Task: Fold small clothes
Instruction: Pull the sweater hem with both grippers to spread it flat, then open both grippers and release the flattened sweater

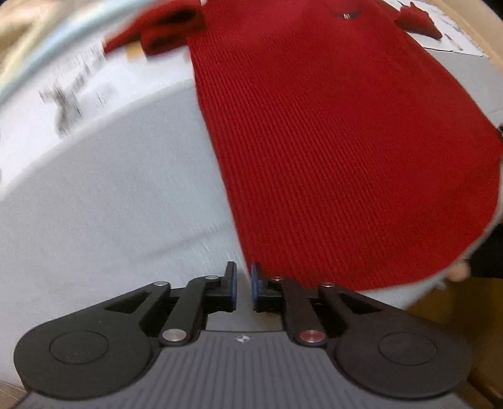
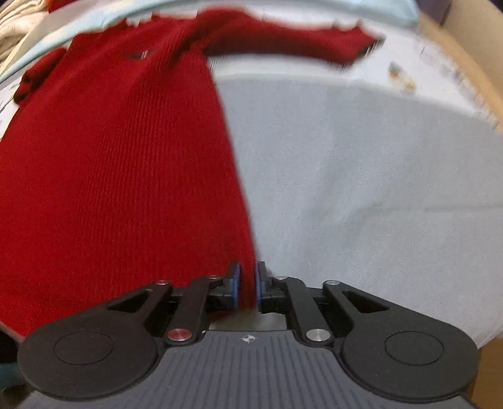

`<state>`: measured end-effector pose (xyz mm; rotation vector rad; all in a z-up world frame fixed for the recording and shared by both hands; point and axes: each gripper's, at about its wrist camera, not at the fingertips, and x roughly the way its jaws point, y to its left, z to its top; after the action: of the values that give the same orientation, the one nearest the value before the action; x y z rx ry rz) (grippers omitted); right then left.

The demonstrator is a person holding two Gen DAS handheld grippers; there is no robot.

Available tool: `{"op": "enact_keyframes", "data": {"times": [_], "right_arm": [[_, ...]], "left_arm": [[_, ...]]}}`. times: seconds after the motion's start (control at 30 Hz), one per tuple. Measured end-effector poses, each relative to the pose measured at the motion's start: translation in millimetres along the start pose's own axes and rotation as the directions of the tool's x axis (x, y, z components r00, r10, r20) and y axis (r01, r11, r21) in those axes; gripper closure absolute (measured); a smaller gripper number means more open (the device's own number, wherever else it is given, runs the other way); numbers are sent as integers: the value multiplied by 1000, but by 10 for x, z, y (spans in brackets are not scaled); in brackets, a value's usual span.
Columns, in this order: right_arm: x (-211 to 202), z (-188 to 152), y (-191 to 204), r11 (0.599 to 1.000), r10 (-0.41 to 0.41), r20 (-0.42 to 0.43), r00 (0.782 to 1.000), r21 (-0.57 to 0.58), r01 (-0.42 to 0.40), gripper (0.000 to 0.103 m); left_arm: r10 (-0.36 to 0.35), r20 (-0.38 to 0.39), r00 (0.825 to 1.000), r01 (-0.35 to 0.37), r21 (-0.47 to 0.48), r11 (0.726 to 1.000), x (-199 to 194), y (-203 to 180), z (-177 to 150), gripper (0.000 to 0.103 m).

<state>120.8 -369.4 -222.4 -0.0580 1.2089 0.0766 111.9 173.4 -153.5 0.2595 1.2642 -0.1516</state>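
Left wrist view, left to right: blurred printed sheet (image 1: pixel 72 91) at far left on the pale grey table cover (image 1: pixel 110 195) — dark print on it, smeared by motion, not readable. Next, the red knit sweater (image 1: pixel 330 141) lies spread flat on the cover, ribbing running away from the camera, one sleeve (image 1: pixel 163 34) bunched at upper left, the other sleeve end (image 1: pixel 418 19) at upper right over more white printed paper (image 1: pixel 452 37), also unreadable. Small dark emblem (image 1: pixel 345 15) on the chest near the top edge; too small to make out any brand. Left gripper (image 1: pixel 244 284) sits at the sweater's near left hem corner — blue-padded fingers (image 1: pixel 233 283) narrowly apart, grey cover showing in the gap, no cloth visibly pinched; the right-hand pad just touches or overlaps the hem edge, can't tell which. A small logo mark on the grey gripper body, no text. Right wrist view, left to right: a beige cloth heap (image 2: pixel 15 19) in the top left corner, then the same sweater (image 2: pixel 119 157) filling the left half, emblem (image 2: pixel 138 55) again blurred, a sleeve (image 2: pixel 283 41) stretched across the top toward the right. Right gripper (image 2: pixel 248 286) has a fold of the sweater's right hem edge running down between its blue pads (image 2: pixel 235 284), clamped on it. Right of that only grey cover (image 2: pixel 361 173), with tan cardboard (image 2: pixel 465 47) at the far right edge.
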Motion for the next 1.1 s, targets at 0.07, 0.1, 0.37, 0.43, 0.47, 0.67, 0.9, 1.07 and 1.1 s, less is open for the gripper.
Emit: {"op": "enact_keyframes", "data": {"times": [0.07,0.1,0.37,0.43,0.47,0.67,0.9,1.07,1.1], "right_arm": [[-128,61,45,998,-57,108,993,-9,58,67],[-220,65,92,997,-79,170,982,0,81,49],[177,163,358,1000,28,27,999,-4,-27,45],[399,105,454,997,-54,-88,995,-62,48,37],[402,144,475,995,-77,-74,994,-61,73,38],[443,337,520,999,-38,-66,997,-40,36,43],[242,672,605,999,-11,116,993,32,7,43],[91,860,633,998,-9,250,968,59,-6,43],[83,908,623,998,-10,270,963,66,-9,43]], "left_arm": [[17,74,997,-16,-21,1000,-139,-47,143,70],[19,113,993,-15,-39,999,-215,-77,240,69],[26,292,956,37,-207,978,-513,-367,931,51],[34,299,954,35,-221,975,-522,-469,1070,50],[39,301,953,29,-219,975,-509,-520,1141,50],[39,348,937,17,-154,988,-480,-658,1316,50],[91,389,917,-10,-205,979,-486,-521,1391,50],[152,441,884,-30,-272,962,-564,-416,1432,41],[158,444,882,-30,-283,959,-576,-395,1445,41]]}}
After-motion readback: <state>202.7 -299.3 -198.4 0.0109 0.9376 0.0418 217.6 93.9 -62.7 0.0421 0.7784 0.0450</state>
